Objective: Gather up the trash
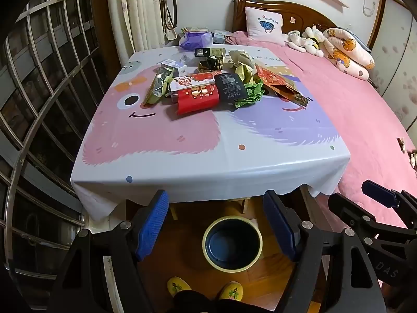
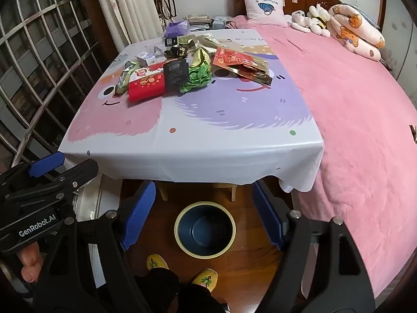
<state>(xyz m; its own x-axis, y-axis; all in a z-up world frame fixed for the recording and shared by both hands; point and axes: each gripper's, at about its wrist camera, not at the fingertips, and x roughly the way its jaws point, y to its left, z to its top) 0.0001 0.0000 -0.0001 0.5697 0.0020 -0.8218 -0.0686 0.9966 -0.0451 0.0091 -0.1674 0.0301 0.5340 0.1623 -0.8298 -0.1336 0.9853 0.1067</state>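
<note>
Right now your left gripper (image 1: 217,224) and right gripper (image 2: 204,214) both gape wide, holding nothing, above the blue trash bin (image 1: 232,244). Trash wrappers (image 1: 208,83) lie piled on the table (image 1: 208,161).

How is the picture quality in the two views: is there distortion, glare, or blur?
Left wrist view: strong fisheye bending of the window bars, dark corners, soft glare on the tablecloth at its front edge; the trash pile is sharp. Right wrist view: same curving, sheen on the tablecloth edge, bin clear, no motion blur.
</note>
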